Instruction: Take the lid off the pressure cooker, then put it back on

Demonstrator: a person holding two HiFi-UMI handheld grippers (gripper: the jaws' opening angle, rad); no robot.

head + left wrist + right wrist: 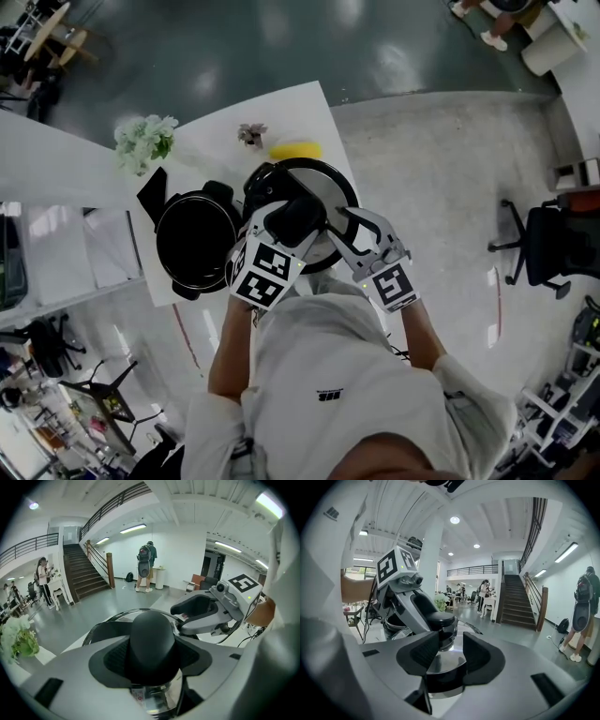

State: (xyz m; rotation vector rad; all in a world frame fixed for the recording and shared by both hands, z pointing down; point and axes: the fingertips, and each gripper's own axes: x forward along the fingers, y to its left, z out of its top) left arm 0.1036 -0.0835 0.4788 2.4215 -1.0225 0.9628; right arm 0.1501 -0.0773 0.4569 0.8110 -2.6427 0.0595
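Carrying the whole job, the white worktop (pixel 281 117) has the open pressure cooker pot (pixel 161 225) standing on its left part, dark and empty inside. A bunch of flowers (pixel 145 141) lies well behind it. The steel lid (pixel 323 183) is off the pot and held in the air just to the pot's right, close to the worktop's right edge. The left gripper (pixel 151 654) has its fingers (pixel 115 660) clamped on the lid's black knob (pixel 152 634), which fills the space between them. The right gripper (pixel 446 651) reaches in from the opposite side, and its fingers (pixel 423 651) appear closed on a dark part at the lid's edge, with the shiny top showing beyond them. The main risk, as I judge it, is uneven carrying: if one hand leads, the lid tilts and could twist the rounded knob out of the left grip. So near the edge, a slipped lid might strike the worktop or go to the floor. For the return, a lid lowered tilted or off centre would likely catch on the pot's rim and shove the pot sideways.
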